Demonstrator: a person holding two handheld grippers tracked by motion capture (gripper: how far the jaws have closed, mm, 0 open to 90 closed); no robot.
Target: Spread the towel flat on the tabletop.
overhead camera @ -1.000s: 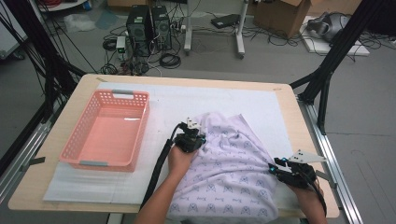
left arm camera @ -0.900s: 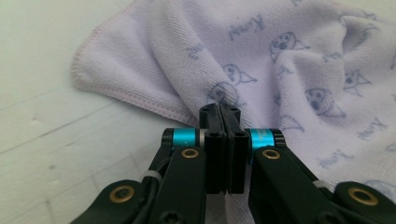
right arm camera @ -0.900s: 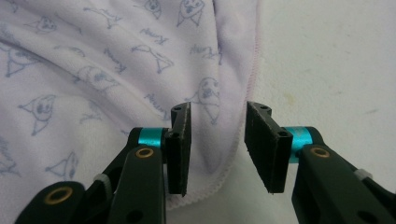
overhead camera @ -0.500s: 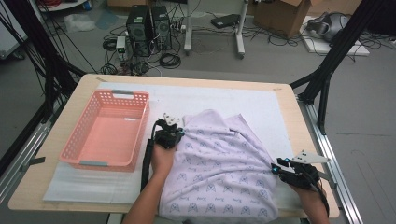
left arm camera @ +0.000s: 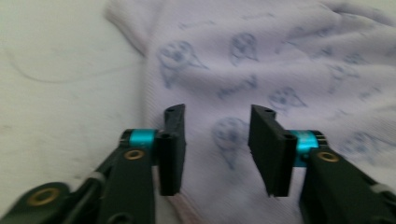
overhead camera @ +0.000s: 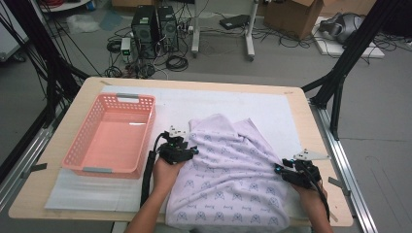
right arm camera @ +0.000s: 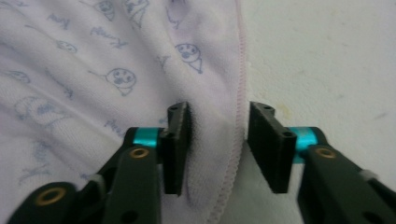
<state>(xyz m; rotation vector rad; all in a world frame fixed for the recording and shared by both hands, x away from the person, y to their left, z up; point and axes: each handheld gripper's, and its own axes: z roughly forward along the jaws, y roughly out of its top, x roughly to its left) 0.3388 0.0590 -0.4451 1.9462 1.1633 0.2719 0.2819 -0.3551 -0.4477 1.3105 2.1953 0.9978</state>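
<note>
Room: grey floor behind my table (overhead camera: 63, 194), with computer towers (overhead camera: 155, 24), cables and a cardboard box (overhead camera: 291, 14) beyond the far edge.
Surface: wooden table with a white mat (overhead camera: 214, 104) over most of it.
Cloth: I see the lilac printed cloth (overhead camera: 228, 179) spread between my two grippers, bunched at its far end.
Left gripper: my left gripper (left arm camera: 215, 135) sits at the cloth's left edge; its jaws have just been opening and now stand apart over flat cloth, gripping nothing.
Right gripper: my right gripper (right arm camera: 217, 140) is at the cloth's right edge; its jaws have just been closing, a fold of the pink-stitched hem (right arm camera: 239, 93) lies between them, and a gap shows beside the right jaw, so I see no pinch.
Basket: pink basket (overhead camera: 87, 150) just left of my left gripper.
</note>
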